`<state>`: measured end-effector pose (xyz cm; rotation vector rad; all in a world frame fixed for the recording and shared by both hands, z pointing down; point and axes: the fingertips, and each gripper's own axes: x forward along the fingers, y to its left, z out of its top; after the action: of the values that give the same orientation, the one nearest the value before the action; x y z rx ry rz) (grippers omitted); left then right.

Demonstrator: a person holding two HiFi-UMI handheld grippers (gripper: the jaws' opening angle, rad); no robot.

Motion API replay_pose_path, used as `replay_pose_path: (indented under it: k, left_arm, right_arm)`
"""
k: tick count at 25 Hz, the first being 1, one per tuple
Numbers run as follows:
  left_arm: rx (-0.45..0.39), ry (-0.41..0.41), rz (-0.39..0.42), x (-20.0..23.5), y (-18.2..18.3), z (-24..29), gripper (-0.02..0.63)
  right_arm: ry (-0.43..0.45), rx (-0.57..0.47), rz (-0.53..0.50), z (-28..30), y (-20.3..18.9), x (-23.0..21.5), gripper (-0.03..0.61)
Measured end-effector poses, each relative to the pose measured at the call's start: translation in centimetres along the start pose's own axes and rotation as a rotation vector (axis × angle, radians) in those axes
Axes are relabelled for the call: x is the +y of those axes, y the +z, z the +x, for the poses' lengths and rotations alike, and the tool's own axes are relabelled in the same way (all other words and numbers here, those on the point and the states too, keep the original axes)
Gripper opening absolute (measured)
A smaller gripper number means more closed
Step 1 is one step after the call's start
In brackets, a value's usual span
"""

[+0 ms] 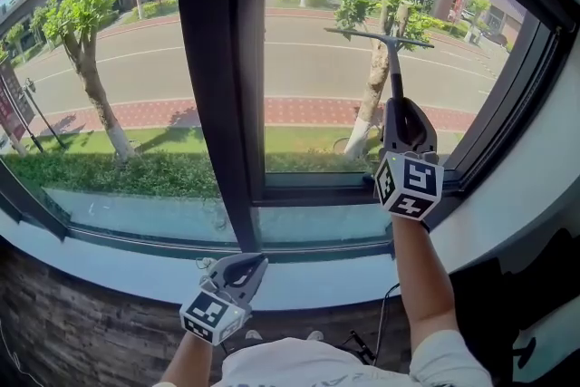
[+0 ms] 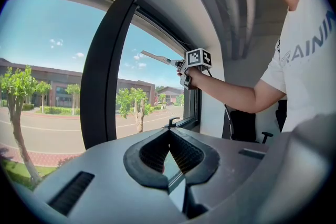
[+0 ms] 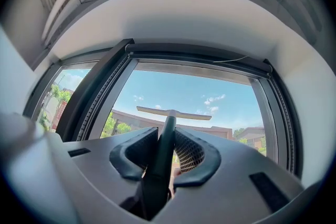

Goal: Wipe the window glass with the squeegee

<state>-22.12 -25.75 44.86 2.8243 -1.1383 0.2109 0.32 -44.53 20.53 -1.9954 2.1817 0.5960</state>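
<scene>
At the right-hand pane of window glass (image 1: 308, 59), set in a dark metal frame, the right gripper (image 1: 403, 115) is raised at arm's length. Its jaws are clamped on the black handle of a slim T-shaped squeegee (image 1: 394, 59). The right gripper view shows the handle running up between the two ribbed pads, with the pale blade crosswise beyond them.

The blade sits roughly level, high on the pane and towards its right side, with the handle pointing down to the gripper. This suits a downward pull: a level blade covers a full-width strip of glass. No view confirms that the rubber edge is pressed to the glass; from the left gripper view it appears close to the glass or on it.

The left gripper (image 1: 249, 266) hangs low by the white window sill (image 1: 136, 263), in front of the broad dark centre post (image 1: 217, 77) and well apart from the squeegee. Its jaws are closed tip to tip with nothing between them. It appears to be parked clear of the working arm.

Judgement: the stroke is at or near its start. Steady pressure and a level blade will be needed to avoid streaks.
</scene>
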Motion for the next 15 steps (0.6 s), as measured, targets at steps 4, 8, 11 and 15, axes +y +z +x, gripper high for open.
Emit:
replay_pose_path:
  k: [4,8,11,15]
  left_arm:
    - [0.0,-0.001,0.005,0.0,0.0,0.0,0.017]
    - [0.002,-0.004,0.003,0.0,0.1,0.0,0.017]
    - [0.004,-0.004,0.004,0.0,0.0,0.1,0.017]
    - [0.008,-0.006,0.004,-0.2,-0.1,0.1,0.017]
  right_arm:
    - [0.003,0.025,-0.006,-0.8,-1.6,0.5,0.1]
    - [0.009,0.057,-0.011,-1.6,-3.3,0.9,0.1]
    - [0.012,0.078,-0.011,-2.1,-4.7,1.1,0.1]
    - [0.018,0.102,-0.007,-2.8,-6.1,1.3,0.1]
